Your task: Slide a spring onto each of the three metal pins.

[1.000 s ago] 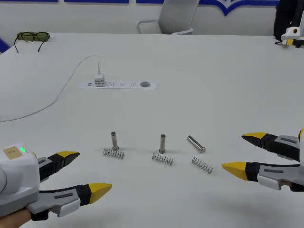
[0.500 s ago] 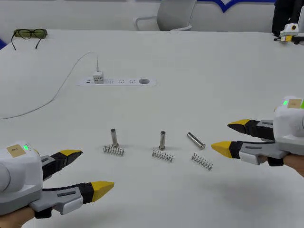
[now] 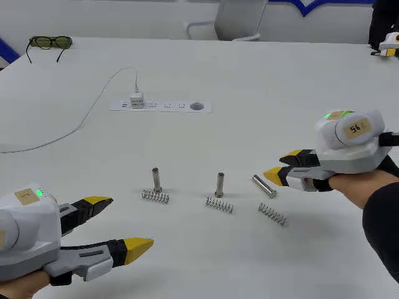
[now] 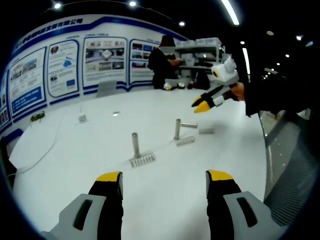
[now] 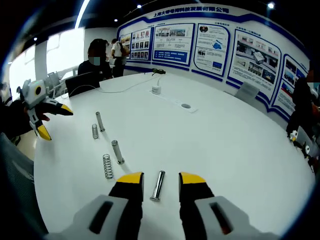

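The left gripper (image 3: 123, 222) hovered low, fingers (image 3: 129, 247) spread wide; the right gripper (image 3: 278, 166) pointed leftward, its fingers narrowly parted.

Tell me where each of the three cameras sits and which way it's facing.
Head view: on the person's head, facing forward and down at the table; left gripper, right gripper and a sleeve show.
Left gripper view: on the left gripper, facing across the upright pins toward the right gripper; its own fingers show.
Right gripper view: on the right gripper, facing the lying pin; its own fingers show.
Shared: all three show the lying pin.
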`<state>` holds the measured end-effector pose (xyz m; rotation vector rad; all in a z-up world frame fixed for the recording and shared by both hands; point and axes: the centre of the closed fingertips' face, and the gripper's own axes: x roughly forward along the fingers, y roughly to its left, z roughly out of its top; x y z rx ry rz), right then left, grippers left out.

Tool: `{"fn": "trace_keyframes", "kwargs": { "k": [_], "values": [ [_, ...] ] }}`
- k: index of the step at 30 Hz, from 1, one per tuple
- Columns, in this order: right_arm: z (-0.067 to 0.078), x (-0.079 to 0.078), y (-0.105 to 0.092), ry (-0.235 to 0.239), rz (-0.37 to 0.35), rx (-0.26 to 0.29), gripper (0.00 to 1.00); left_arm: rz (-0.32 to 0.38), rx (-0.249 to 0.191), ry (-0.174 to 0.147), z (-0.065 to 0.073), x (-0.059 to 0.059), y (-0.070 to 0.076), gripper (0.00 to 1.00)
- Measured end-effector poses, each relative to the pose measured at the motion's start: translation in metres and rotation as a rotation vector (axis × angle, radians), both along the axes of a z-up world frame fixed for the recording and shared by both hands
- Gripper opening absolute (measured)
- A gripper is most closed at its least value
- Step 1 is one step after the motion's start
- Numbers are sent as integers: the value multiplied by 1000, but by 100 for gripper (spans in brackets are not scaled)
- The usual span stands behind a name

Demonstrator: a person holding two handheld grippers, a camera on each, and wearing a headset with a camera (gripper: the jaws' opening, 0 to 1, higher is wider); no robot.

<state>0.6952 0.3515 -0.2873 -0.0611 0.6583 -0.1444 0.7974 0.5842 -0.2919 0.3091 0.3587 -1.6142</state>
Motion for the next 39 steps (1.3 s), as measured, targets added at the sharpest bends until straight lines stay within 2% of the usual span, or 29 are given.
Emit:
{"fn": "trace_keyframes", "kwargs": {
  "k": [6, 12, 17, 39],
  "values": [
    [-16, 9, -8, 64, -34, 18, 24, -2, 5, 4, -2, -1, 0, 68],
    [-30, 19, -9, 109, -39, 34, 20, 3, 8, 10, -5, 1, 0, 68],
    [-43, 19, -8, 153, -56, 57, 18, 7, 12, 14, -7, 2, 2, 68],
    [-61, 24, -10, 203, -93, 113, 10, 16, 19, 30, -15, 5, 4, 67]
  ]
}}
